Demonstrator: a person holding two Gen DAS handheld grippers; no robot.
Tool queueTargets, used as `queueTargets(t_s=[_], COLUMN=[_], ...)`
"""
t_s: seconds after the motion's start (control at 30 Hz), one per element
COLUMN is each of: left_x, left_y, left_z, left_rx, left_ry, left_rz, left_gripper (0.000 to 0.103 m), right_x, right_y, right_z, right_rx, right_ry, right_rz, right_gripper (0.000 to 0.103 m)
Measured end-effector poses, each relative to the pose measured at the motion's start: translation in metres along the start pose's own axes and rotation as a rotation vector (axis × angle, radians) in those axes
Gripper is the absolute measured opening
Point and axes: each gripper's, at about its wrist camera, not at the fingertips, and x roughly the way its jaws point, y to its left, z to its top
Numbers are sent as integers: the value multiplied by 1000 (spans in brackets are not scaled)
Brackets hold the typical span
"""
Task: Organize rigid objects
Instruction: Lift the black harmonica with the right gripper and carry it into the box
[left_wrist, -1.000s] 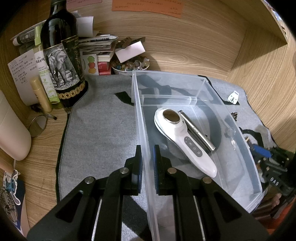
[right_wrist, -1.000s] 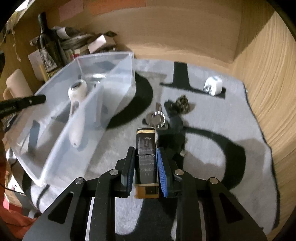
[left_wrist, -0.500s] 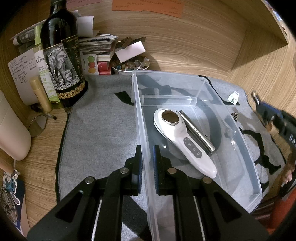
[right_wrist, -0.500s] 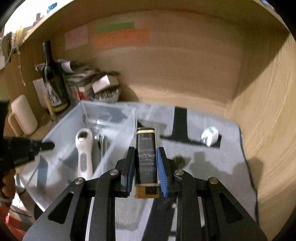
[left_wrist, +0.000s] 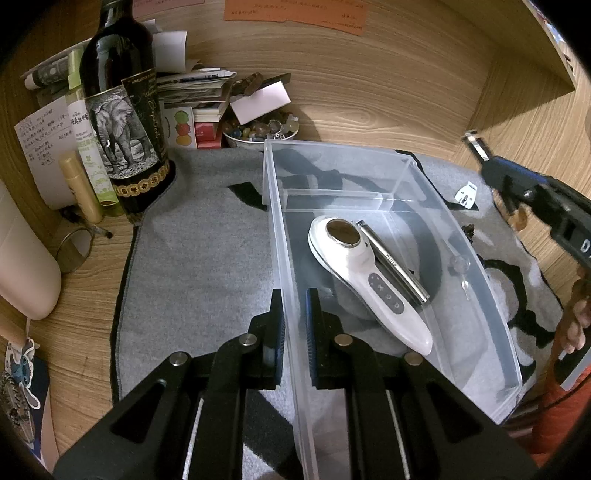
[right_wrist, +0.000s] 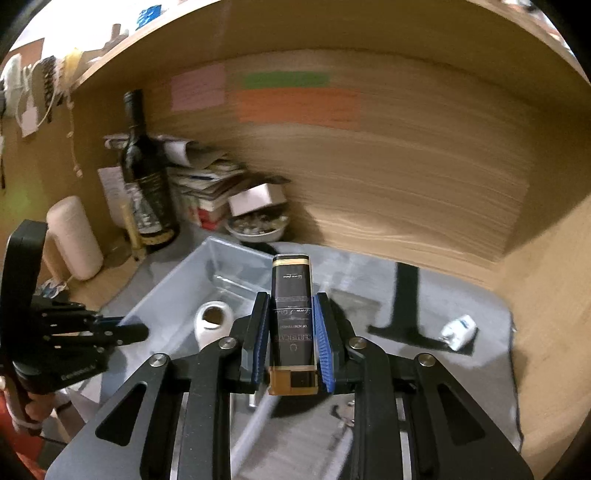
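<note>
A clear plastic bin (left_wrist: 406, 162) stands on the grey mat (left_wrist: 199, 258). In it lie a white handheld device (left_wrist: 362, 273) and a silver pen-shaped tube (left_wrist: 395, 262). My left gripper (left_wrist: 293, 295) is shut on the bin's left wall, one finger on each side. My right gripper (right_wrist: 291, 306) is shut on a slim black box with gold trim (right_wrist: 291, 288) and holds it in the air, over the bin's (right_wrist: 177, 280) right side. In the left wrist view the right gripper (left_wrist: 491, 166) shows at the right edge, above the mat.
A dark wine bottle (left_wrist: 122, 110), stacked papers, a bowl of beads (left_wrist: 258, 129) and a cream cylinder (left_wrist: 22, 266) crowd the back left. A small white object (right_wrist: 458, 330) lies on the mat at the right. Wooden walls close the back and right.
My right gripper has risen off the mat with the black box and swung toward the bin, tilting up. The left gripper and the bin have stayed put.
</note>
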Motion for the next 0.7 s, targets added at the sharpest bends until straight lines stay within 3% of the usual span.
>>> queueTargets(t_s=[0.43, 0.7], left_x=[0, 0], left_y=[0, 0], left_z=[1, 0], left_rx=[0, -3], left_ry=[1, 1], left_rz=[-1, -4], left_gripper=[10, 10], right_x=[54, 63], right_y=[23, 30], right_z=[-12, -19], right_rx=[-79, -101], right_ry=[149, 213], right_rz=[45, 85], right_gripper=[21, 21])
